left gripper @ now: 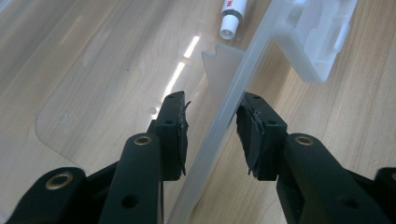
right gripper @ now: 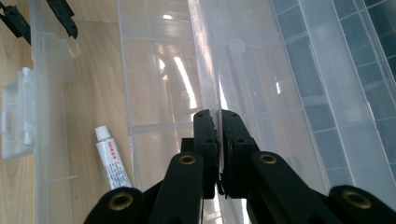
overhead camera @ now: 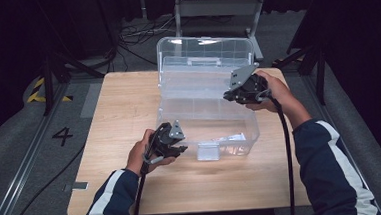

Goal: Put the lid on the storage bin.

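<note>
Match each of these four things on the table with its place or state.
1 left gripper
2 right gripper
3 small white tube
4 box lid

A lying inside the clear plastic box
B raised upright at the back
C shut on the box's rear edge
D jaws open, astride the front wall

Pairs: 1-D, 2-C, 3-A, 4-B

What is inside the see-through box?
Inside the clear box lies a small white tube with red print, on the box floor near the front latch. Glare blurs the other compartments.
</note>
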Available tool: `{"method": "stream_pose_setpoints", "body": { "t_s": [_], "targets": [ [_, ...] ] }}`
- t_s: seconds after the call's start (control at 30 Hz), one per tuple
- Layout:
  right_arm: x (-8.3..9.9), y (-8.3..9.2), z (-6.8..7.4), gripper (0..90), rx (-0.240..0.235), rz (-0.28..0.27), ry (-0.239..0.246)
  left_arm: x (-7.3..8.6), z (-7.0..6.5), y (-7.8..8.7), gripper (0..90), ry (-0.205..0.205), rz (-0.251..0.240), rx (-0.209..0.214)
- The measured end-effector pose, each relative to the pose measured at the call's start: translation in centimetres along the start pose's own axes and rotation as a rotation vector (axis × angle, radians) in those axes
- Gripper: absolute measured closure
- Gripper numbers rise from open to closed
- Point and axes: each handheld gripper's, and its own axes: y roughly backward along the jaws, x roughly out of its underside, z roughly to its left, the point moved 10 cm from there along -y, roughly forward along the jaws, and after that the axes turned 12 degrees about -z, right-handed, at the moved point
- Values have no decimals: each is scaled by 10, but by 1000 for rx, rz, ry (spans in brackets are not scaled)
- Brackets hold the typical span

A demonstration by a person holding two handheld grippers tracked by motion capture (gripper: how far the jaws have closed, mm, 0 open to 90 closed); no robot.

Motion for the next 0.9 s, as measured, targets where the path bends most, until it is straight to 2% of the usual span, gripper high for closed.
{"method": "stream_pose_setpoints", "body": {
  "t_s": [0.13, 0.3, 0.47, 0.6, 0.73, 0.9],
  "targets": [
    [1, 1, 3, 862, 2, -27, -15, 0, 0, 0, 628, -3, -6, -9],
    [2, 3, 11, 854, 20, -50, -4, 0, 0, 0, 623, -6, -8, -12],
    [5, 6, 18, 850, 29, -113, -41, 0, 0, 0, 621, -8, -9, -13],
    [6, 7, 22, 850, 16, -139, -58, 0, 0, 0, 622, -9, -9, -11],
    [5, 5, 28, 838, 50, -143, -37, 0, 0, 0, 620, -15, -10, -10],
    [7, 7, 29, 838, 41, -161, -58, 0, -1, 0, 619, -16, -12, -13]
  ]
}}
